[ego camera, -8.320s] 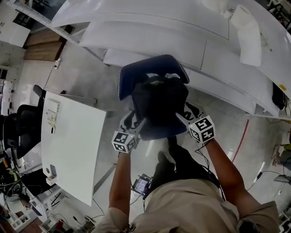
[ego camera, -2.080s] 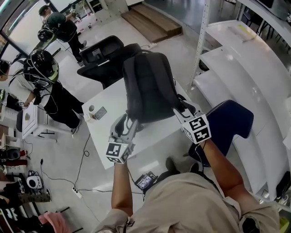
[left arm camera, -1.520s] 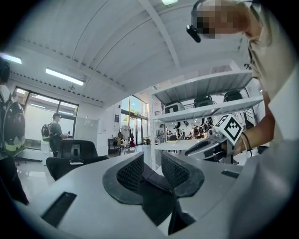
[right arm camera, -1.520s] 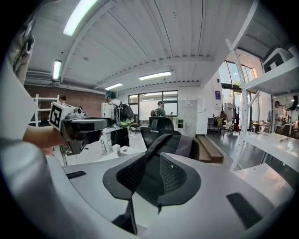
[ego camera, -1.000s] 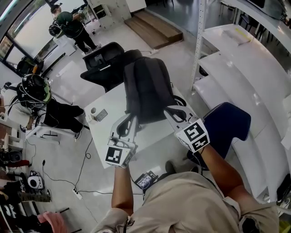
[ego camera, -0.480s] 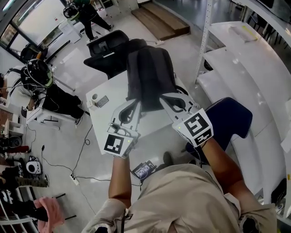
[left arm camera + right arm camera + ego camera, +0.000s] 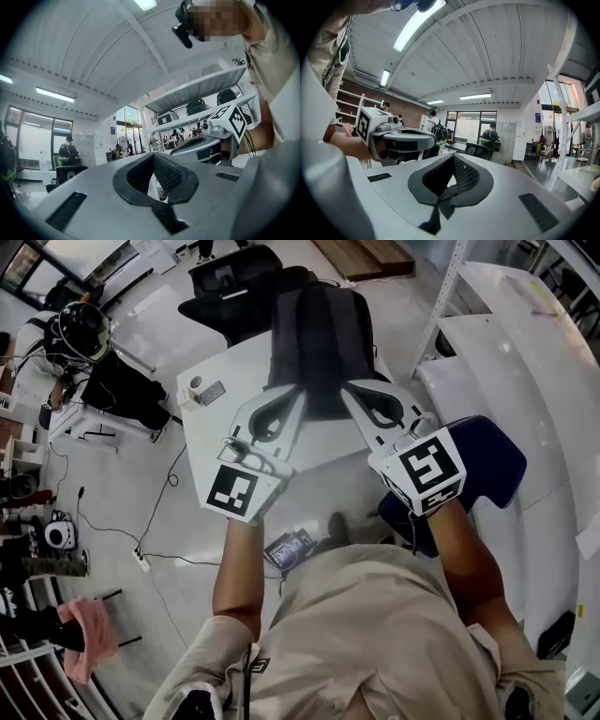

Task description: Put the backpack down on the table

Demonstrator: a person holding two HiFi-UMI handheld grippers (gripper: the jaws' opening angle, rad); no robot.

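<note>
The dark backpack [image 7: 323,334] lies lengthwise on the white table [image 7: 211,432], its near end towards me. My left gripper [image 7: 298,395] hovers over that near end with its jaws together and nothing between them. Beside it my right gripper [image 7: 349,390] is likewise shut and empty. Both point level, away from me. The left gripper view shows the left gripper [image 7: 153,157] shut, with the right gripper [image 7: 225,126] alongside. In the right gripper view the right gripper [image 7: 452,157] is shut too, and the left gripper [image 7: 396,136] is to its left. Neither gripper view shows the backpack.
A cup [image 7: 195,383] and a phone [image 7: 211,392] sit on the table's left part. Black office chairs [image 7: 234,277] stand beyond the table. A blue chair [image 7: 492,465] is at my right, by white shelving [image 7: 525,343]. A person [image 7: 89,343] stands at the far left.
Both grippers have risen and come back from the backpack's near end, showing larger in the head view. The backpack stays lying on the table.
</note>
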